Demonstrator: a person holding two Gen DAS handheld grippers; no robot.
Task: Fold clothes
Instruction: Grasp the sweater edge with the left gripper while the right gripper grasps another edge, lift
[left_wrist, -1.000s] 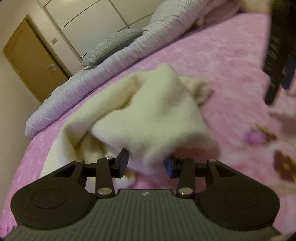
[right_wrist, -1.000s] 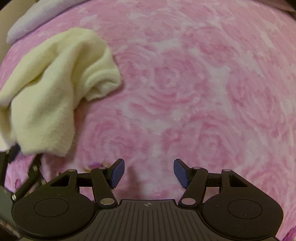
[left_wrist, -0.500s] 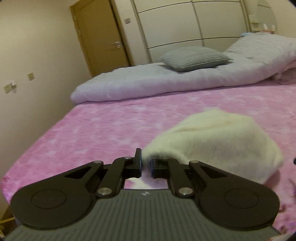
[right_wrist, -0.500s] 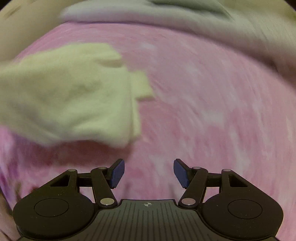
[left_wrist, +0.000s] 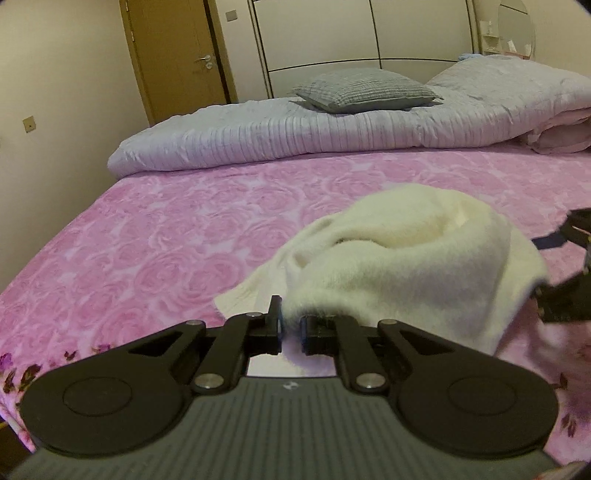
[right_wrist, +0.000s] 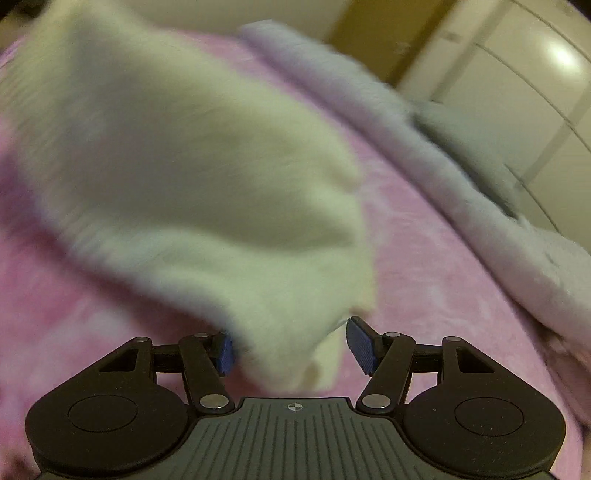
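The left gripper (left_wrist: 291, 328) pinches a corner of the cream garment (left_wrist: 406, 266), which hangs low over the pink bed (left_wrist: 166, 236), running toward 2 o'clock. The right gripper (right_wrist: 290, 347), wide apart, straddles its other corner at 12 o'clock.

1. No words, brand names, labels or numbers can be read in either view.
2. The only mark in the left wrist view is a small pale emblem at the lower centre of the frame, on the ribbed grey body of the left gripper (left_wrist: 291, 328); it is too small to make out.
3. In the right wrist view, a small white circle-and-cross sign sits at the lower centre of the frame, on the ribbed grey body of the right gripper (right_wrist: 288, 350). It carries no letters.
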